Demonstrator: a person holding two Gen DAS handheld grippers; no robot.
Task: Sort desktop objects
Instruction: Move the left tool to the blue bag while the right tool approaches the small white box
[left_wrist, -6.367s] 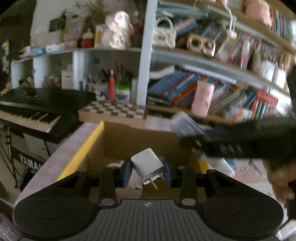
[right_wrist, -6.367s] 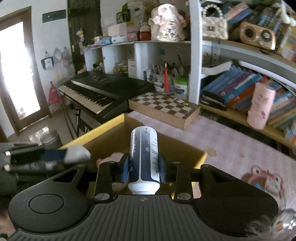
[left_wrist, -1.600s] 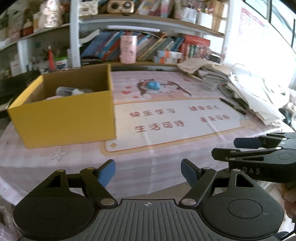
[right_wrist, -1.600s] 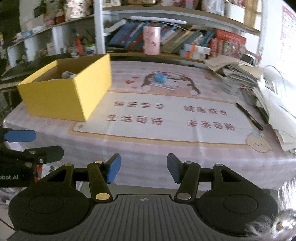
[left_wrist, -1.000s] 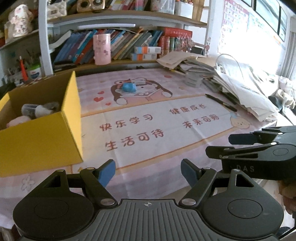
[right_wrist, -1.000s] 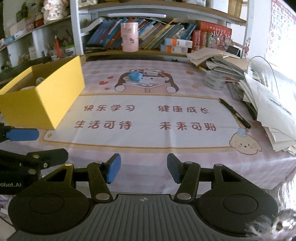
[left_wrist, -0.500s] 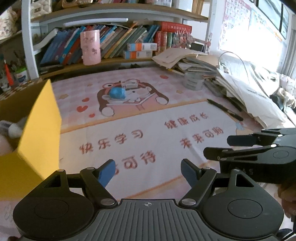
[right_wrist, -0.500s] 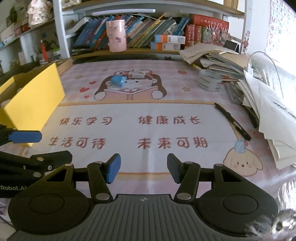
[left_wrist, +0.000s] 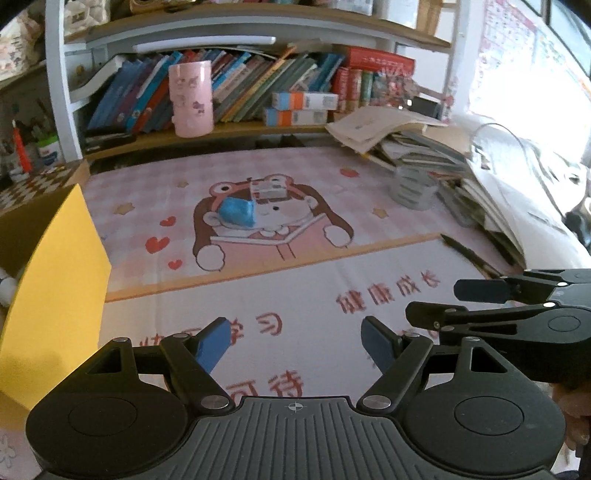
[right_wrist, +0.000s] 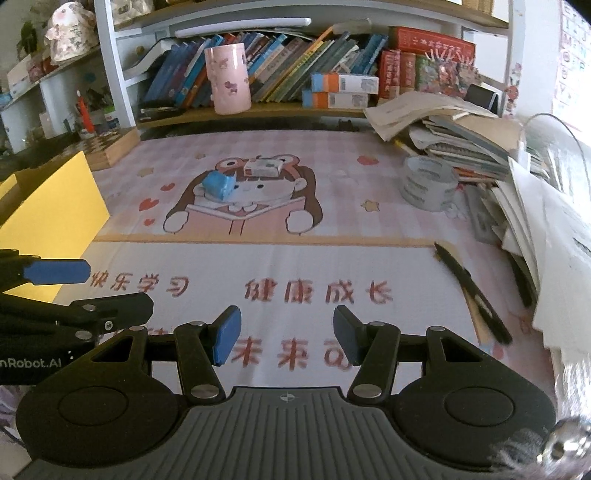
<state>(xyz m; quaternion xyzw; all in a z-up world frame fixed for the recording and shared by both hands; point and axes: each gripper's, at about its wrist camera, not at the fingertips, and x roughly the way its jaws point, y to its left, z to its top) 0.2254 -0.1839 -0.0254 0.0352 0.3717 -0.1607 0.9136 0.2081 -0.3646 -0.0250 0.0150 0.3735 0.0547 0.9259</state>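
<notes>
Above the near edge of the desk mat (right_wrist: 295, 258), both tools tilt downward side by side. Left gripper (left_wrist: 295, 345) stands wide apart and empty; right gripper (right_wrist: 286, 339) is parted less, also gripping nothing. Toward the mat's far edge lie a blue object (right_wrist: 218, 184), its shape hard to make out, and just beside it a small pale box (right_wrist: 263, 167). At the left edge, the yellow box (left_wrist: 55, 288) is cut off, its contents hidden.

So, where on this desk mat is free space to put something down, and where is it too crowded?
Free: the white lettered band of the mat, between the yellow box and the black pen. Also the pink checks between the cartoon bear and the tape roll. Crowded: the paper pile along the right edge, and the bear's head, where the blue object lies.
</notes>
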